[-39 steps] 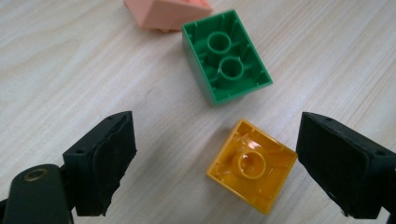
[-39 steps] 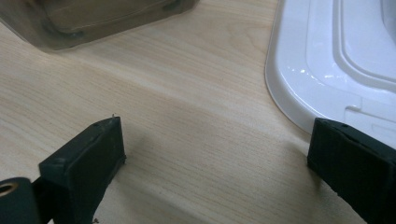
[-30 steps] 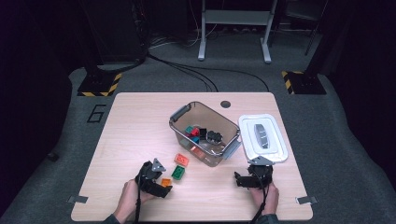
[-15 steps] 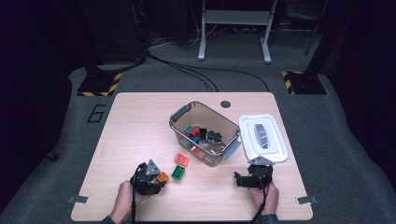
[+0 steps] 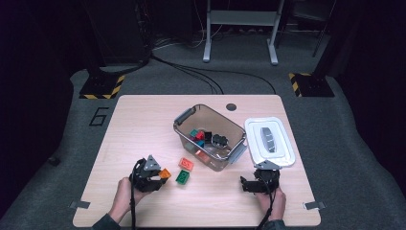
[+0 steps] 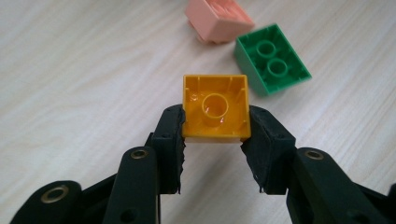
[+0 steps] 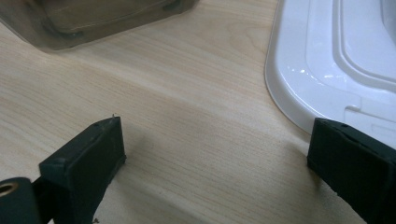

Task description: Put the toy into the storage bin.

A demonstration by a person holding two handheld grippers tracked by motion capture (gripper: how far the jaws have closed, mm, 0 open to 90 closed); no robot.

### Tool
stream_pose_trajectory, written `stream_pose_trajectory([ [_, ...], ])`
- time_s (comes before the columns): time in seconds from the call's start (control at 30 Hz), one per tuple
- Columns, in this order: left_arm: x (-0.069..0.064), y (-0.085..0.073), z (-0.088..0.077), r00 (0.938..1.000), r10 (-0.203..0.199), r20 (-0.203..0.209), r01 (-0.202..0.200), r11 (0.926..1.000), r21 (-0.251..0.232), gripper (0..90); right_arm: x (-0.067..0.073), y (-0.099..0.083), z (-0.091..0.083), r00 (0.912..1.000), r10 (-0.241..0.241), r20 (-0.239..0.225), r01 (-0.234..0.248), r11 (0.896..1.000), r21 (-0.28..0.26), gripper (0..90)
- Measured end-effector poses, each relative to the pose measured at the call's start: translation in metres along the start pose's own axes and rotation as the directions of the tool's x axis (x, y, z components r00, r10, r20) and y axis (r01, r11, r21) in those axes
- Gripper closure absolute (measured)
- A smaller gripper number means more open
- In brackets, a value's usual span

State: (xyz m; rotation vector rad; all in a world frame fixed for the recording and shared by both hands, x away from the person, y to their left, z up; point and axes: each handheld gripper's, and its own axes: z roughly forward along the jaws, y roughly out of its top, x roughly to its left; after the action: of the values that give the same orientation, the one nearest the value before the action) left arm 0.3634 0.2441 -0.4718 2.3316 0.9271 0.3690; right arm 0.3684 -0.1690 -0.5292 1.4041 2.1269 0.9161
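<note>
My left gripper (image 6: 214, 135) is shut on an orange square brick (image 6: 215, 107), its pads pressing the brick's two sides. The jaws have just been closing on it. The brick hangs slightly above the wooden table, hollow underside towards the camera. In the high view the left gripper (image 5: 160, 176) and the orange brick (image 5: 165, 173) are at the front left. A green brick (image 6: 272, 58) and a pinkish-red brick (image 6: 218, 18) lie just beyond on the table. My right gripper (image 7: 217, 149) is open over bare wood, at the front right (image 5: 245, 184).
A clear bin (image 5: 184, 116) with several bricks inside stands at the table's middle. Its white lid (image 5: 282, 153) lies to the right, close to my right gripper's far jaw; the lid's edge (image 7: 299, 93) is also in the right gripper view. The green brick (image 5: 182, 177) and red brick (image 5: 186, 164) lie between my left gripper and the bin.
The left jaws went from wide to shut on the orange brick, which has lifted a little off the table. The right gripper has stayed put.
</note>
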Motion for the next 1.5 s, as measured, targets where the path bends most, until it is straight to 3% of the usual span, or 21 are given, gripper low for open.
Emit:
stream_pose_trajectory([
  [0.43,0.034,0.048,-0.036,1.0,0.007,-0.007,-0.007,0.9984,-0.057,59.0,0.0,0.0,0.0,1.0,0.001,-0.001,-0.001,1.0,-0.001,3.1],
  [0.83,0.051,0.094,-0.047,0.9997,0.019,0.017,-0.018,0.9964,-0.083,58.9,0.0,0.0,0.0,1.0,0.001,0.0,-0.001,1.0,0.0,3.1],
  [1.23,0.062,0.141,-0.039,0.9987,0.006,0.051,-0.002,0.997,-0.078,58.9,0.0,0.0,0.0,1.0,0.001,0.0,-0.001,1.0,-0.001,3.1],
  [1.5,0.058,0.162,-0.022,0.9979,0.012,0.063,-0.01,0.9993,-0.035,58.9,0.0,0.0,0.0,1.0,0.001,-0.001,-0.001,1.0,-0.001,3.1],
])
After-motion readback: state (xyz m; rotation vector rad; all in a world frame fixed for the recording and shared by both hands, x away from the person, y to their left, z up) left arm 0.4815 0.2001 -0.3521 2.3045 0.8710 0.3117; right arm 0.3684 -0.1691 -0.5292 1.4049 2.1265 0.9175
